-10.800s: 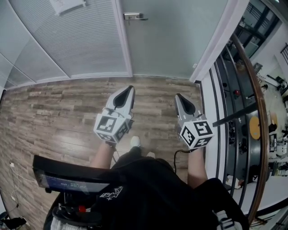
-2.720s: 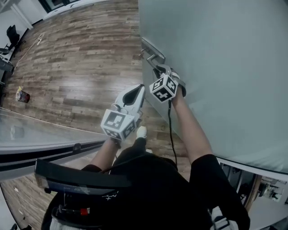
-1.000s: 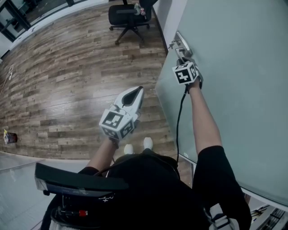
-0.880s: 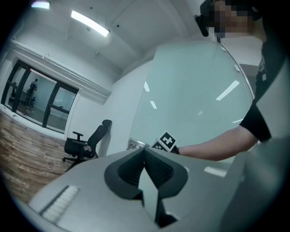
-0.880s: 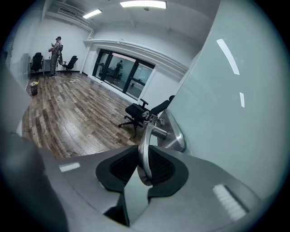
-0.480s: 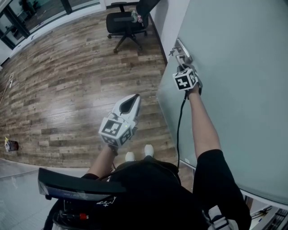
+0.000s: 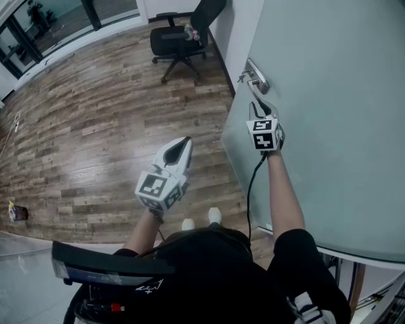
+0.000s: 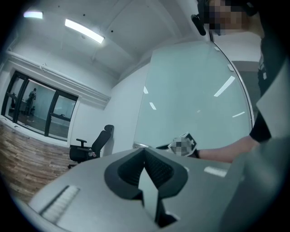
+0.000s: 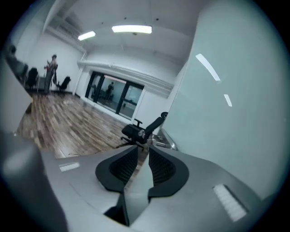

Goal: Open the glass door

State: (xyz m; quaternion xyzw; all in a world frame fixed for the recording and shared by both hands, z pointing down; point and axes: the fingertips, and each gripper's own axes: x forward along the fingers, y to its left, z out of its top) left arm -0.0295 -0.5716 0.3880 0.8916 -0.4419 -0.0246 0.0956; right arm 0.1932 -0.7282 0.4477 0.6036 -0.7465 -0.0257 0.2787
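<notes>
The frosted glass door (image 7: 329, 95) stands swung open on the right, with its metal lever handle (image 7: 256, 74) near the door's edge. My right gripper (image 7: 254, 109) hangs just below the handle, apart from it. Its jaws have just been opening and nothing is between them. In the right gripper view the handle (image 9: 166, 138) shows beyond the parted jaws of the right gripper (image 9: 142, 148). My left gripper (image 7: 181, 144) floats over the wooden floor, left of the door, with its jaws shut on nothing. The left gripper (image 8: 145, 152) faces the glass door (image 8: 195, 99).
A black office chair (image 7: 180, 38) stands on the wooden floor (image 7: 95, 114) just beyond the door's edge. Dark-framed windows (image 7: 63, 16) line the far wall. A small object (image 7: 16, 212) lies on the floor at far left. A person (image 9: 52, 68) stands far off.
My right gripper has drawn back from the handle toward me, and its jaws have parted. My left gripper has shifted a little down and left in the head view.
</notes>
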